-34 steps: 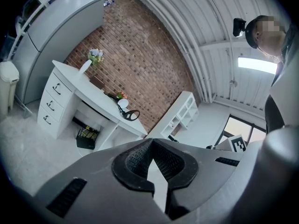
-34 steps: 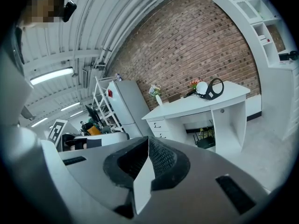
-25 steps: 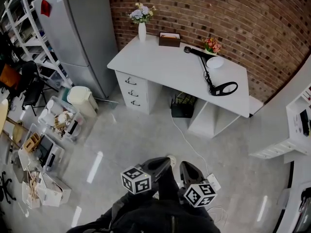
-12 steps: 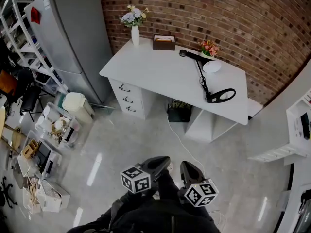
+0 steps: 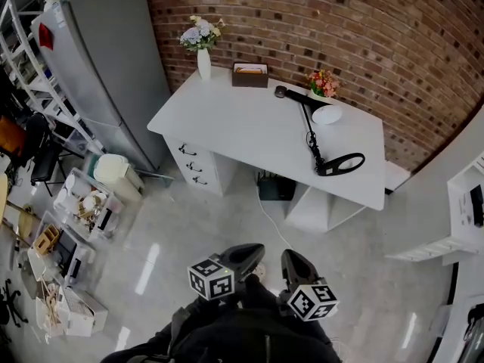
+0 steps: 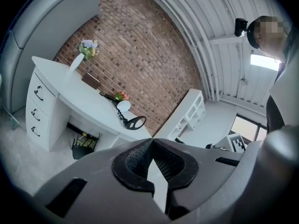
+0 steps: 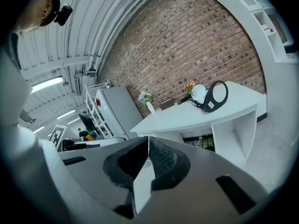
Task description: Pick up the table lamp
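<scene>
Bench (image 5: pixel 242 127) has slid left and sits closer in the head view than a second ago, brick wall and fridge (image 5: pixel 98 66) shifting with it, so the person is walking in. Both grippers hold the same low spot in that view.

Left gripper (image 5: pixel 252 251): jaws closed, nothing between them. Right gripper (image 5: pixel 292 258): same, pads together, empty.

Table lamp (image 5: pixel 311 136) lies on the bench's right half, black arm folded flat, ring head toward the front right edge, a white round thing just beside the arm near the wall. Flower vase (image 5: pixel 203 51) and brown box (image 5: pixel 249 74) stand along the back, well apart from the lamp's head. Small flower pot (image 5: pixel 322 84) is near the arm's far joint.

Progress: approach only. Open floor between grippers and bench; lamp untouched. Left to do, as I read it: close the gap, open one set of jaws, take the arm or the ring's neck, lift. Thin arm plus trailing cable could snag.
</scene>
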Available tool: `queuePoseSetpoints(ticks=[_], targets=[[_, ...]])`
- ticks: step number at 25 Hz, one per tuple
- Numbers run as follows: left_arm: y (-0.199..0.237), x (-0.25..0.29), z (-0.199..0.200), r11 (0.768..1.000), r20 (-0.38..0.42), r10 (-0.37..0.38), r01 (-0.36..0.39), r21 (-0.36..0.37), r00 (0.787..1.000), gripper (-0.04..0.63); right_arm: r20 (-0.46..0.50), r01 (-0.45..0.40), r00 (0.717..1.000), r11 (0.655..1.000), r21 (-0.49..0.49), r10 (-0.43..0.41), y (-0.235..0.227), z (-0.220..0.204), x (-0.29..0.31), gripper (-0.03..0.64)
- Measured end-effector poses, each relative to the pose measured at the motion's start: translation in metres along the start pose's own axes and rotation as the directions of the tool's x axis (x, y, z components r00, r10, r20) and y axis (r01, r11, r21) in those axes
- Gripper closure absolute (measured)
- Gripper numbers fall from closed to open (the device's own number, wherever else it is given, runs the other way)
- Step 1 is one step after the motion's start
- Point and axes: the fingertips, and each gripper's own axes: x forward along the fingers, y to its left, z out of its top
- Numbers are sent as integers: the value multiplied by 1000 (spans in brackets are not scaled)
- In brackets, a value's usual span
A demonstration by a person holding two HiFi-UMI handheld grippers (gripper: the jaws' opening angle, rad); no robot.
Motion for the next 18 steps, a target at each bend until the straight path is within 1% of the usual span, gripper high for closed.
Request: queuePoseSetpoints(ticks=[5, 9, 18], targets=[[12, 27, 13, 1000, -15, 4, -3, 21, 1000, 588, 13, -3, 1000, 1000, 8, 3, -20, 18, 20, 604], [24, 44, 21, 999, -19, 10, -10, 32, 1000, 588, 7, -4, 1000, 1000, 14, 4, -36, 27, 38, 605], [53, 72, 37, 999, -7, 29, -29, 29, 1000, 588, -11, -14, 1000, 1000, 0, 14, -59, 44, 77, 606]])
